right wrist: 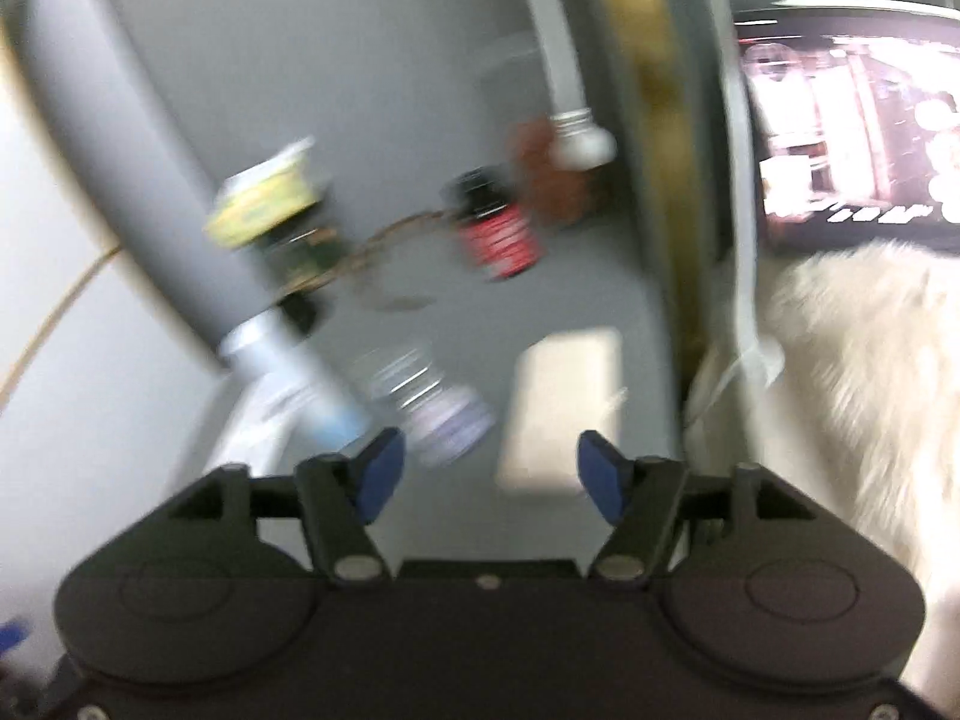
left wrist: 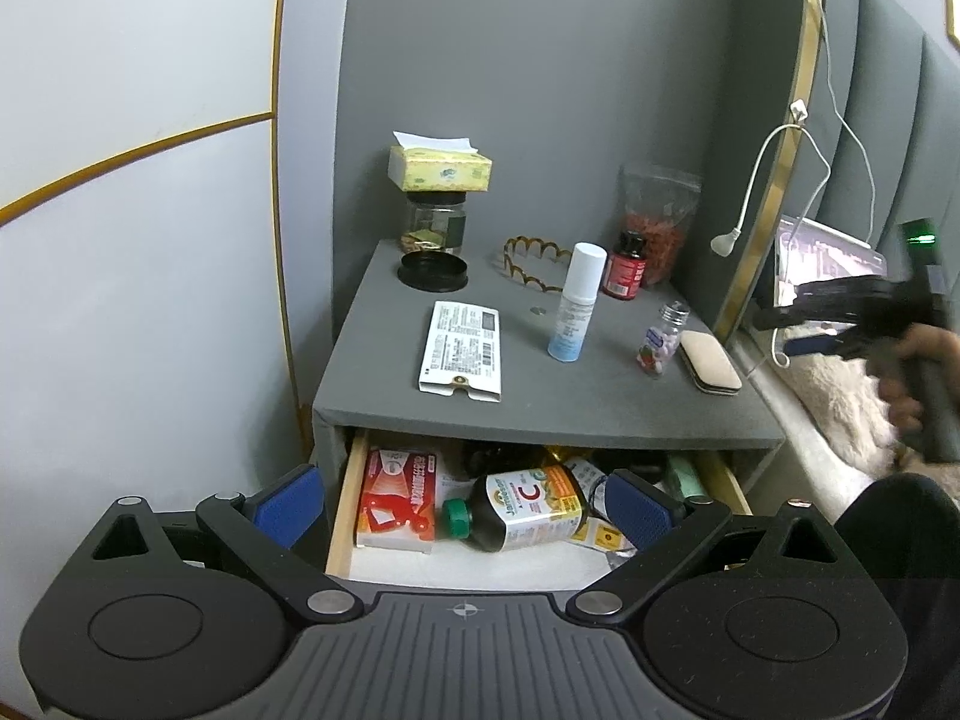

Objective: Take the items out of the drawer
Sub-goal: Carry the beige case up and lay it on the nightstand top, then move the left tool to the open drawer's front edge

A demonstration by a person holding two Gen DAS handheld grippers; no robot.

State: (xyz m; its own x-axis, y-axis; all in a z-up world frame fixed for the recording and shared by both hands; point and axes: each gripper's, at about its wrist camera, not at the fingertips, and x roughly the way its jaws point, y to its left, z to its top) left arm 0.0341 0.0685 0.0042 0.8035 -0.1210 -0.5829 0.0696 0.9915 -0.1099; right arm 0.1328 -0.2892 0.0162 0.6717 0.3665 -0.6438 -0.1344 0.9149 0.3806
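The grey nightstand's drawer (left wrist: 345, 510) stands pulled out. Inside lie a red-orange box (left wrist: 396, 498), a dark bottle with a green cap and a vitamin C label (left wrist: 522, 510), and several smaller packets behind them. My left gripper (left wrist: 465, 510) hovers just in front of and above the drawer, open, with nothing between its blue pads. At the right edge of the left wrist view a hand holds my right gripper (left wrist: 786, 333) beside the nightstand top. The right wrist view is blurred. It shows the right gripper (right wrist: 492, 477) open and empty, above a beige case (right wrist: 561, 408).
On the nightstand top (left wrist: 540, 396) are a white printed card (left wrist: 462, 354), a spray bottle (left wrist: 576, 309), a red-label bottle (left wrist: 627, 267), a pill bottle (left wrist: 660, 339), the beige case (left wrist: 711, 363), a tissue box (left wrist: 438, 168) on a jar and a black lid (left wrist: 432, 270). A fluffy blanket (left wrist: 840, 390) lies right.
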